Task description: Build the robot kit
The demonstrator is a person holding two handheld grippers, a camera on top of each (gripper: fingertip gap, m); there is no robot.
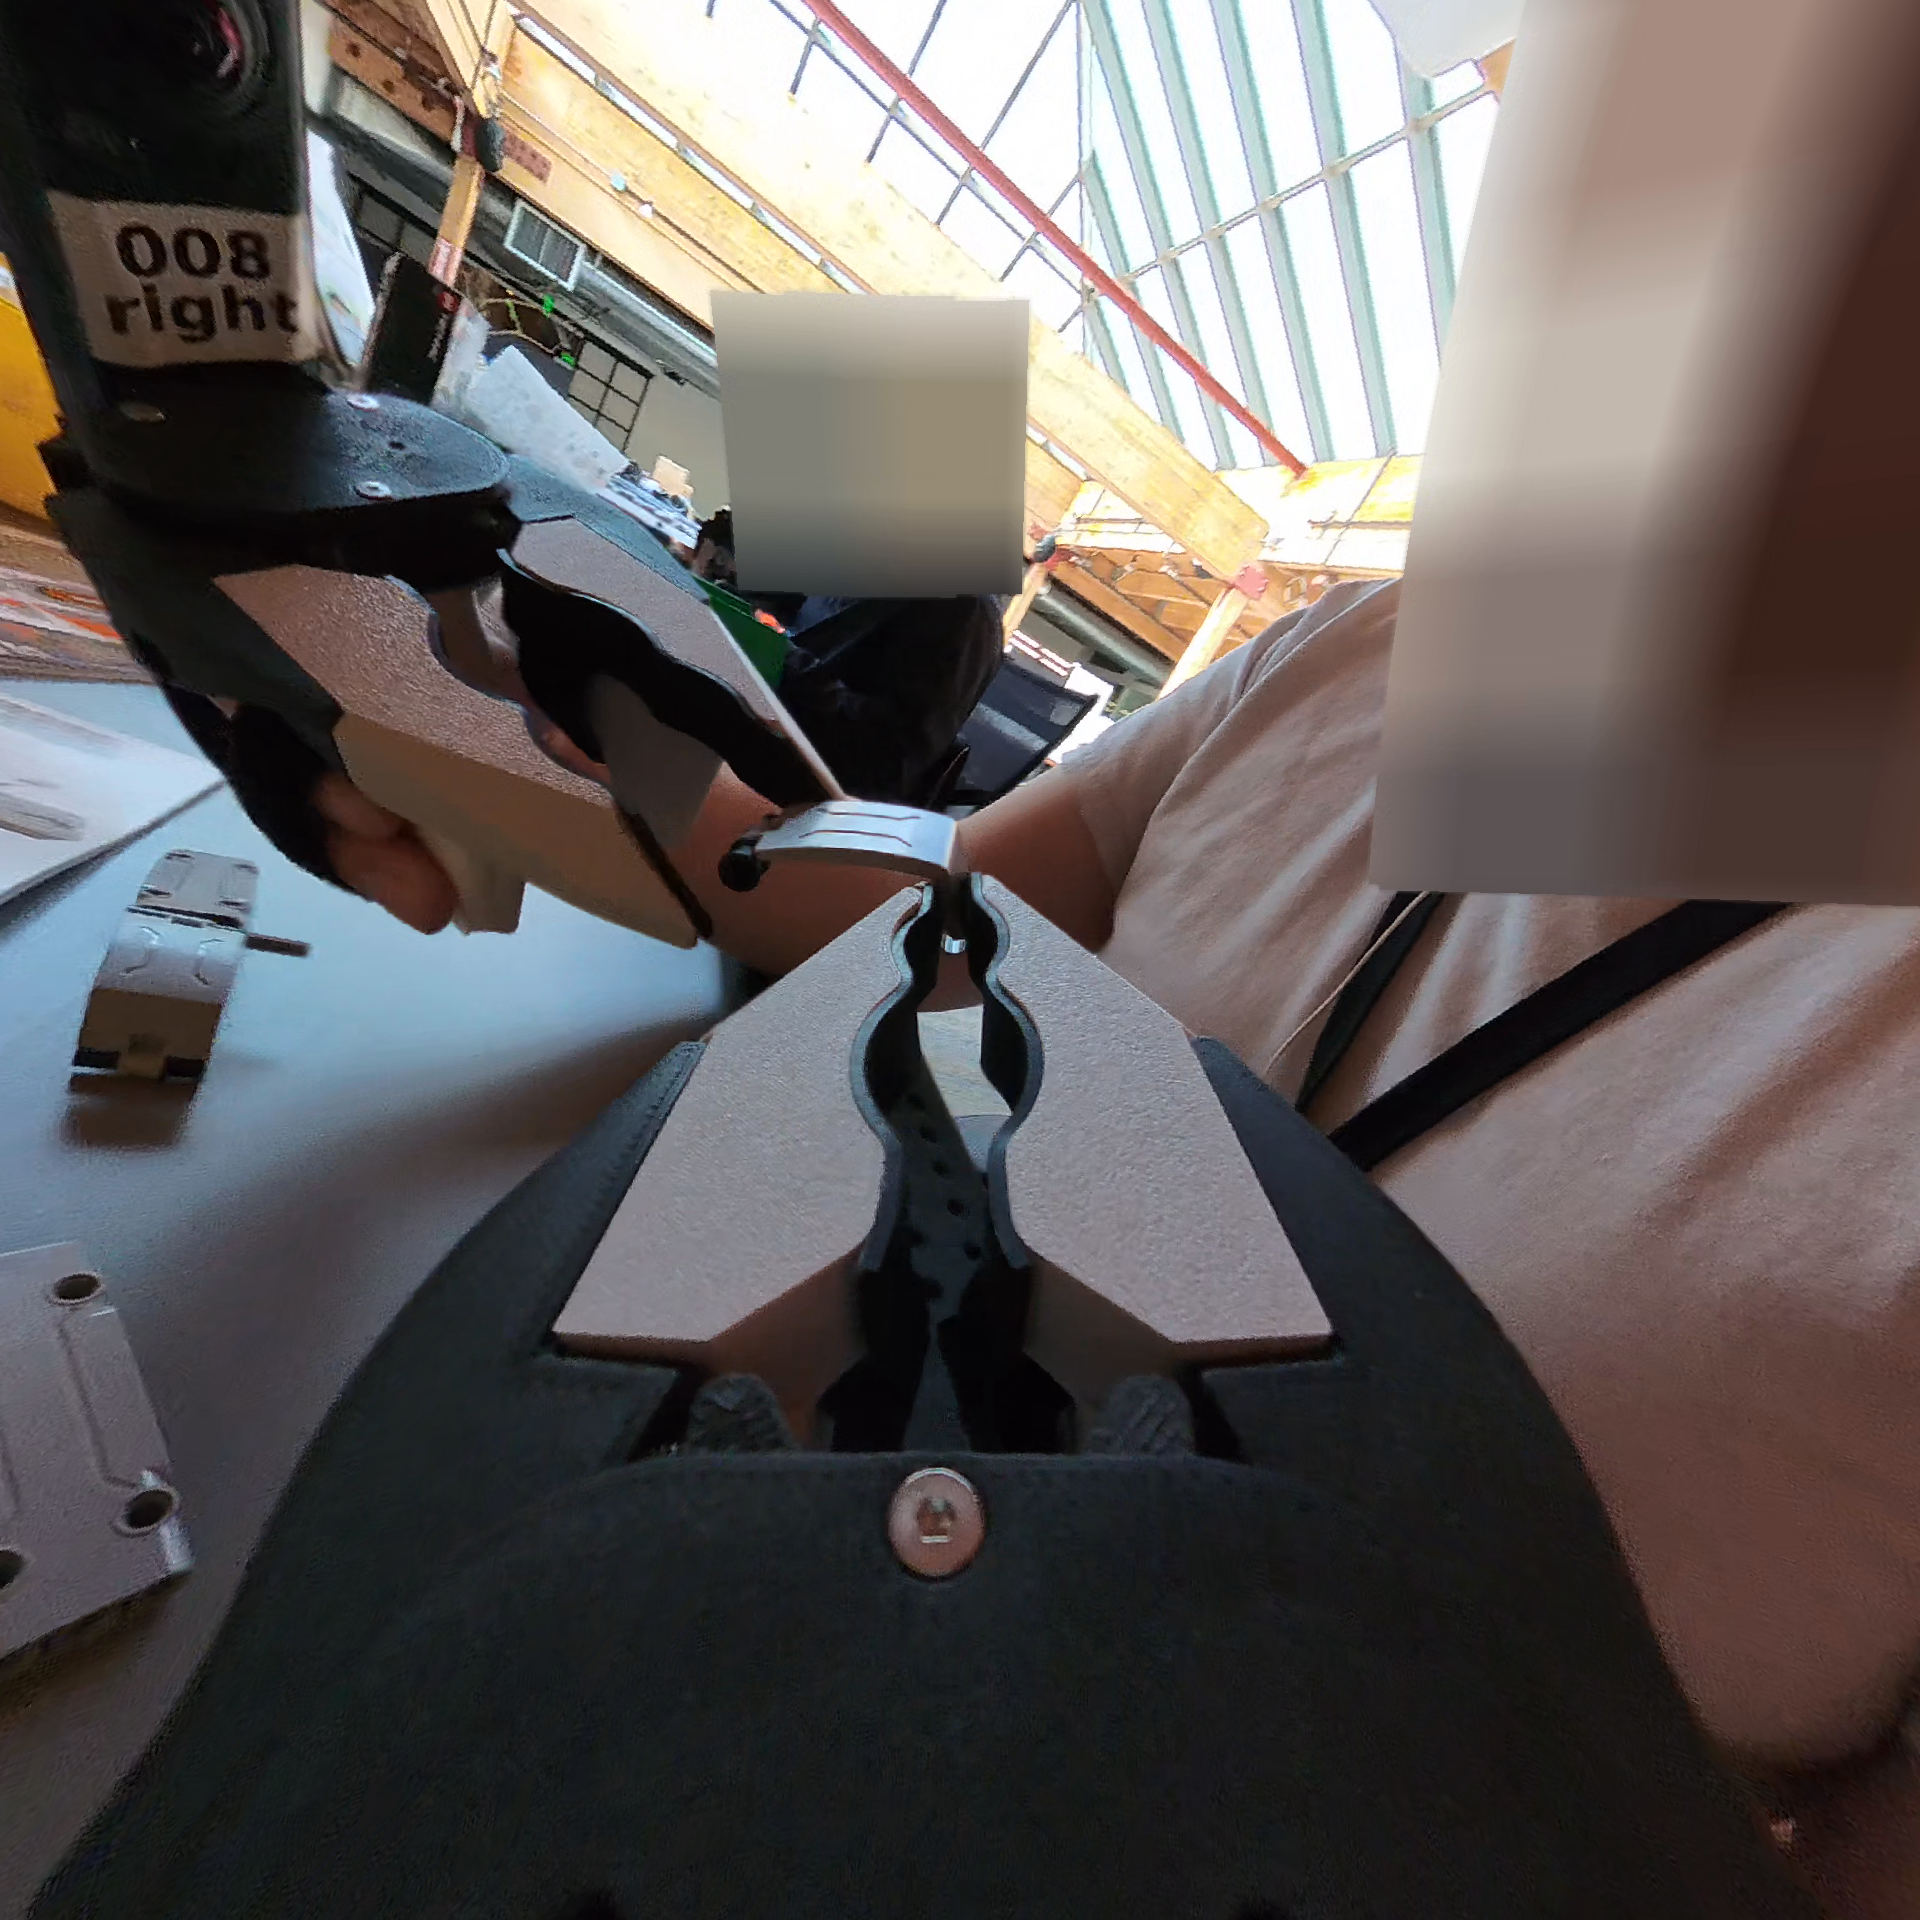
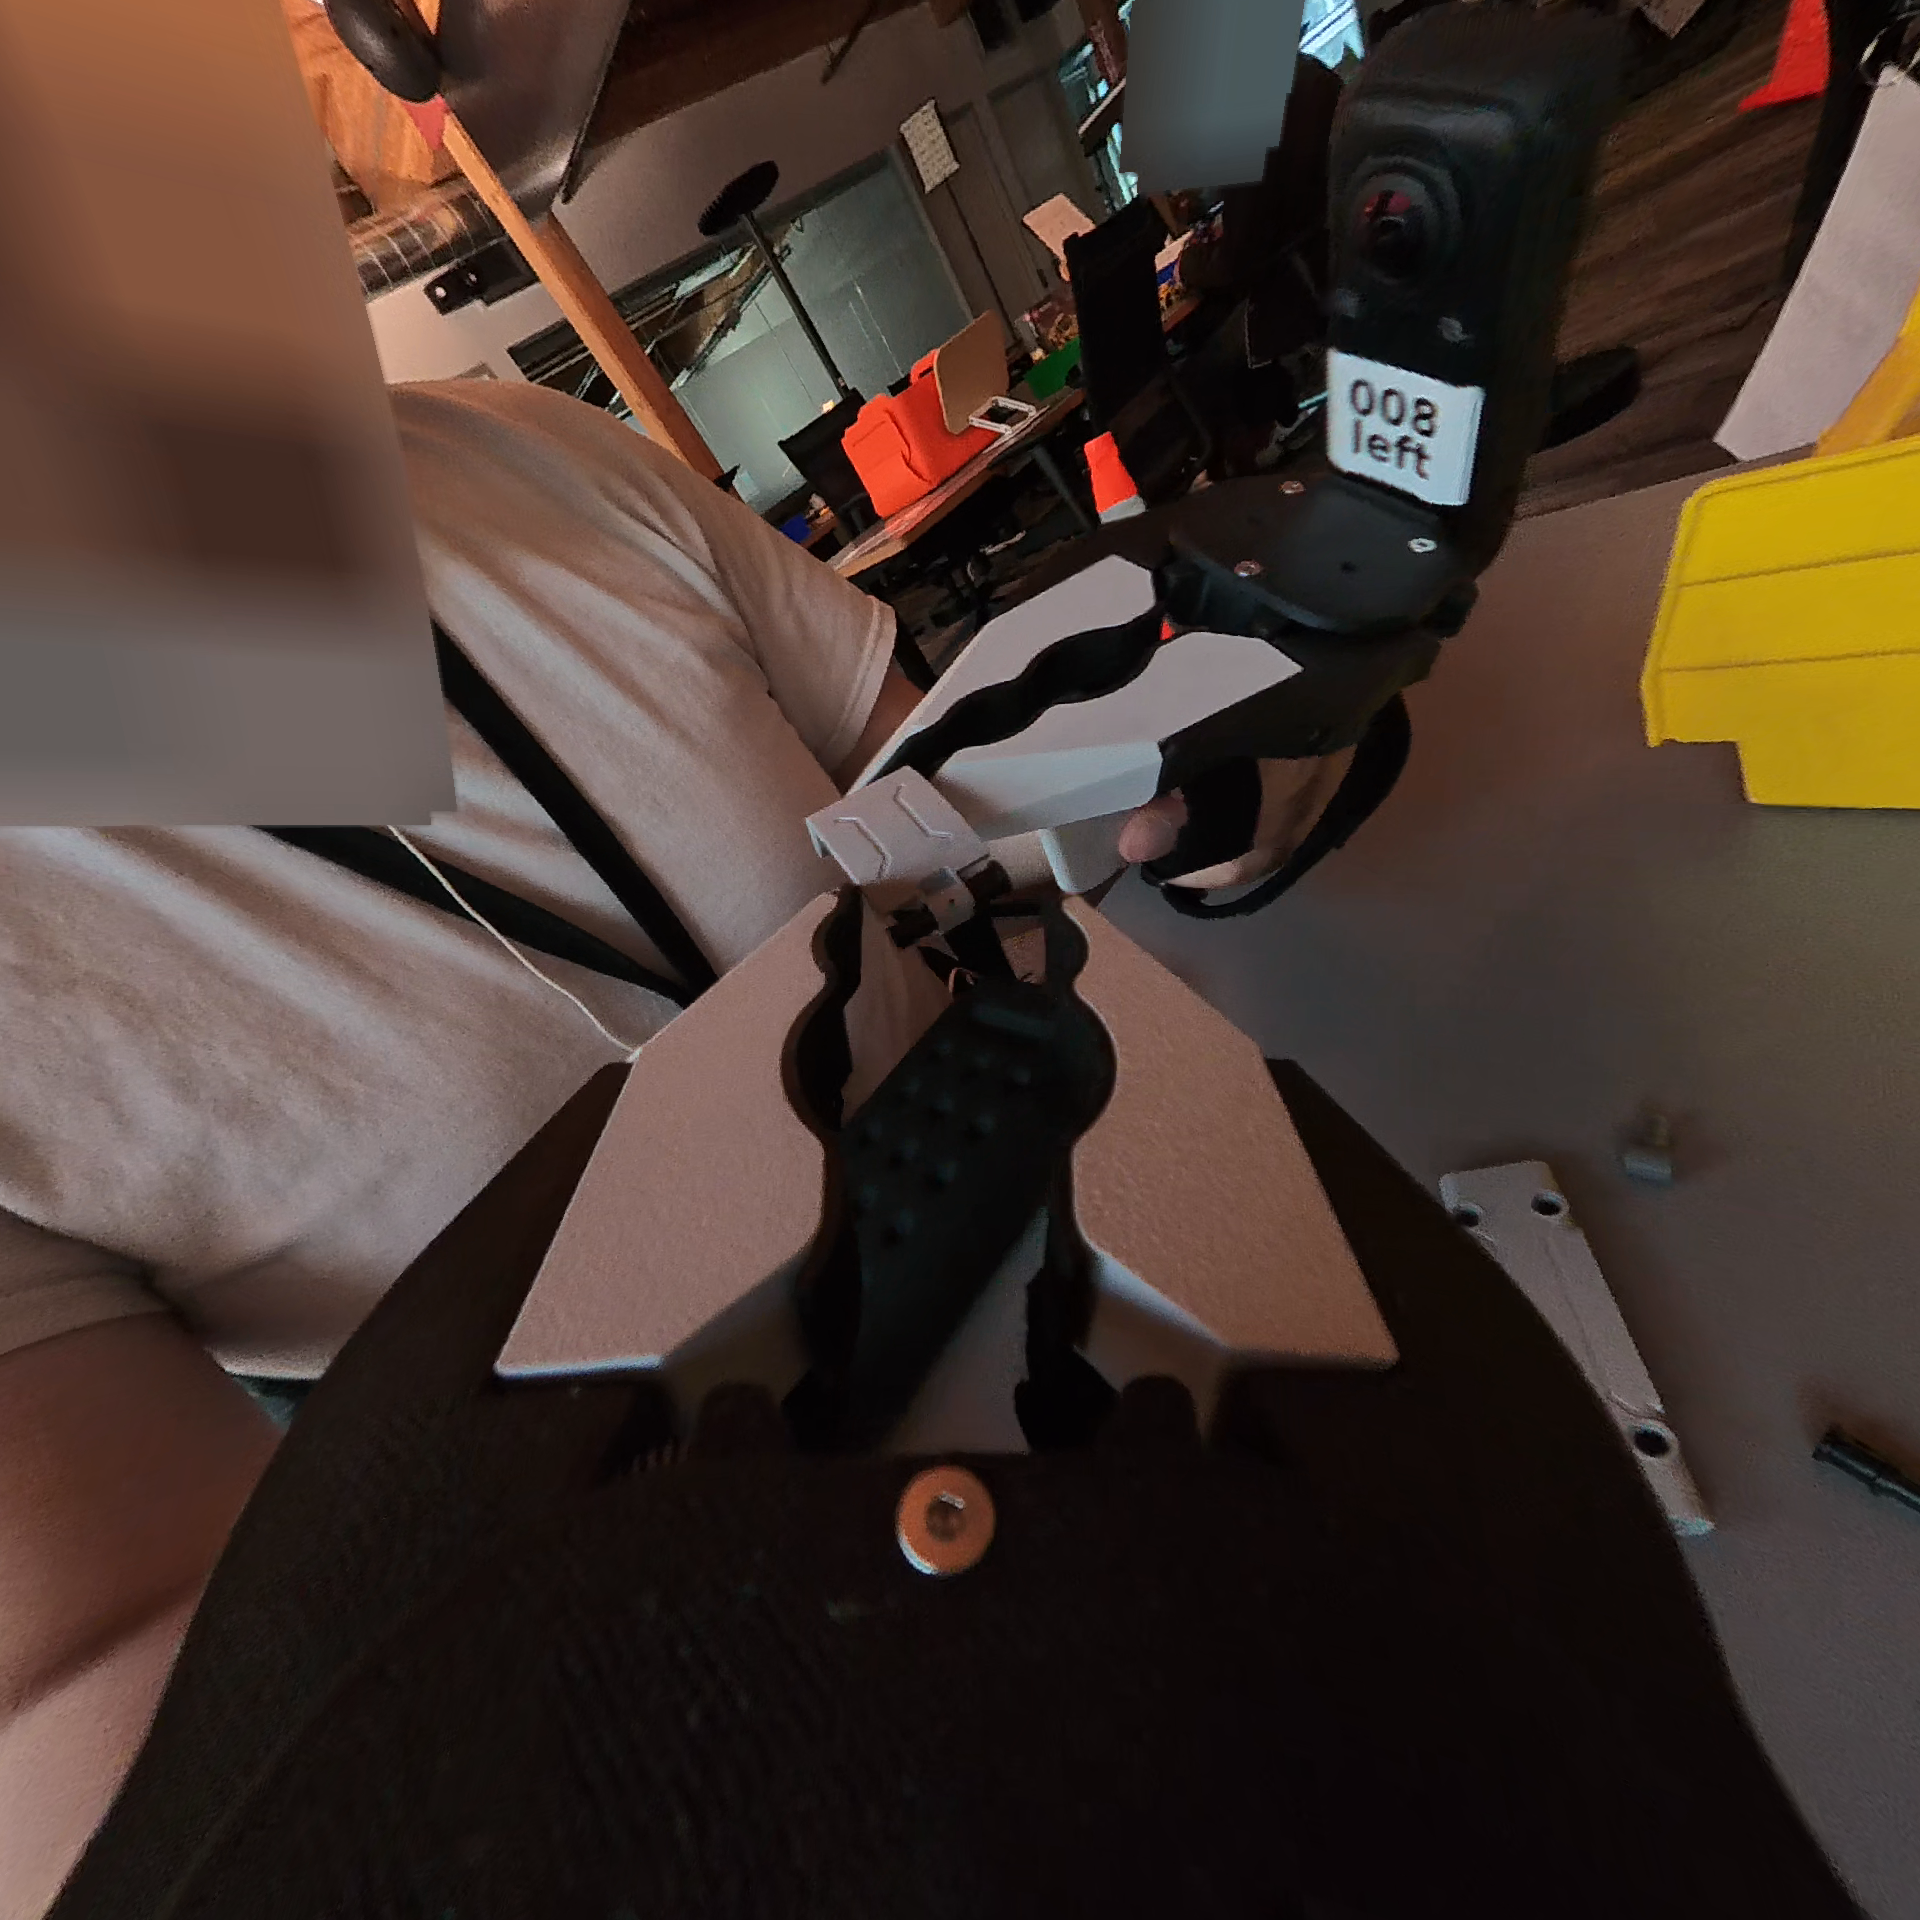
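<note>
A small grey metal bracket [image 1: 857, 834] with a black pin at one end is held in the air between both grippers, close to a person's beige shirt. My left gripper [image 1: 951, 902] is shut on its edge. My right gripper [image 2: 951, 902] is shut on the pinned end of the bracket [image 2: 891, 828]. In the left wrist view the right gripper [image 1: 831, 802] comes in from the upper left. In the right wrist view the left gripper [image 2: 885, 771] comes in from the upper right. A black perforated strip [image 2: 935, 1164] shows in the gap between the right fingers.
On the grey table [image 1: 416, 1039] lie a grey hinged metal part [image 1: 166, 966] and a grey plate with screw holes [image 1: 73, 1434], also in the right wrist view [image 2: 1569, 1330]. A yellow bin [image 2: 1797, 623], a small grey piece [image 2: 1647, 1153] and a black screw [image 2: 1870, 1470] are at the right. The grippers are tip to tip, or close to it.
</note>
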